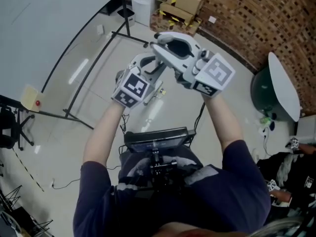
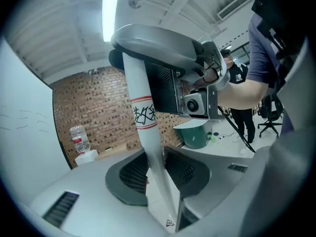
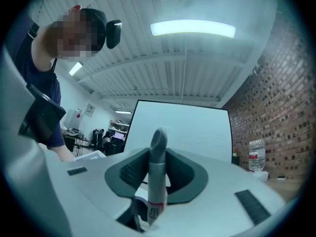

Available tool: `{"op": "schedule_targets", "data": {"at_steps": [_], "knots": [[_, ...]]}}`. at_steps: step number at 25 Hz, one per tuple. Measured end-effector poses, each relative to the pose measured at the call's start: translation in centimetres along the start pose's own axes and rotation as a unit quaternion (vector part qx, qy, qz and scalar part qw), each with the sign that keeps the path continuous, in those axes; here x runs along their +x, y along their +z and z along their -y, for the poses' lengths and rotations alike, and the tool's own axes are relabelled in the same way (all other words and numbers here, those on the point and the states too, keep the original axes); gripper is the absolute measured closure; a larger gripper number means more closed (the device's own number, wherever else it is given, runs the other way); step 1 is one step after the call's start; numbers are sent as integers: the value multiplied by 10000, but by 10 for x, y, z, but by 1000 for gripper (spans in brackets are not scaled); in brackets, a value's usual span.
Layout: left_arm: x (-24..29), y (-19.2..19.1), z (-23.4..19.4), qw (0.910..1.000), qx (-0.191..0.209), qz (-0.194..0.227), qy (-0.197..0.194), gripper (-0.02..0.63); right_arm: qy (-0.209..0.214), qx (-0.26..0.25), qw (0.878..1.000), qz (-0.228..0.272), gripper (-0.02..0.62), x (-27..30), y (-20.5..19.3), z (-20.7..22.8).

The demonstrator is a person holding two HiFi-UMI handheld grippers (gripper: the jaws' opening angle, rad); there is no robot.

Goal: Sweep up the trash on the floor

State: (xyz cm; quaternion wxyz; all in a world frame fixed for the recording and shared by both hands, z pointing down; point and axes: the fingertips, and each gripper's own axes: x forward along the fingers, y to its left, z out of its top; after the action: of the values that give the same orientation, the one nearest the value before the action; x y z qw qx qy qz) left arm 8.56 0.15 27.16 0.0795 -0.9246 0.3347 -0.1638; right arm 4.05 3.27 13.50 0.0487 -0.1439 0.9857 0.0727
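Nearest, above the person's chest rig (image 1: 155, 142), both forearms reach forward and the two claws meet on one handle (image 2: 143, 107), which I take to be the broom's. The left claw (image 2: 157, 172) is clamped partway closed on the handle's white shaft, whose red bands show just past the pads. The right claw (image 3: 157, 181) grips the grey end of it about as narrowly, with the slanted tip standing out beyond its pads. In the head view the right claw sits just beyond and to the right of the left one. The broom's head is hidden there, so I cannot tell where it meets the floor (image 1: 98, 58). The step in hand looks like carrying or setting the broom rather than a stroke. No litter can be picked out with certainty on the pale floor, though some yellow-and-black bits lie by the cardboard boxes (image 1: 182, 1) at the far side. The next move calls for getting the bristle end down to the floor and finding the trash. Open room lies ahead and to the left. The edges to mind are the cable (image 1: 201, 113) near right, the black stand legs (image 1: 94, 66) to the left, the green bin (image 1: 259, 90) at the right and the brick wall (image 1: 256, 19) beyond.
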Motion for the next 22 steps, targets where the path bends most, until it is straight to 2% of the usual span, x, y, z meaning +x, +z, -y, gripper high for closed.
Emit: {"op": "schedule_targets", "data": {"at_steps": [4, 7, 11, 15, 19, 22], "knots": [[-35, -33, -28, 9996, -201, -7, -181, 506, 140, 179, 9994, -262, 485, 49, -22, -7], [-64, -49, -41, 9995, -289, -37, -158, 505, 245, 333, 9986, -338, 483, 77, -29, -20], [-96, -66, -76, 9992, -283, -144, 227, 506, 530, -32, 9977, -417, 477, 126, -20, -38], [-139, -99, -107, 9967, -426, -276, 630, 509, 1029, -220, 9928, -580, 477, 178, -35, -70], [-190, -122, -138, 9924, -469, -360, 1082, 514, 1423, -628, 9841, -859, 472, 227, -50, -102], [-212, -134, -154, 9884, -415, -426, 1395, 517, 1743, -873, 9768, -891, 472, 249, -54, -120]]}}
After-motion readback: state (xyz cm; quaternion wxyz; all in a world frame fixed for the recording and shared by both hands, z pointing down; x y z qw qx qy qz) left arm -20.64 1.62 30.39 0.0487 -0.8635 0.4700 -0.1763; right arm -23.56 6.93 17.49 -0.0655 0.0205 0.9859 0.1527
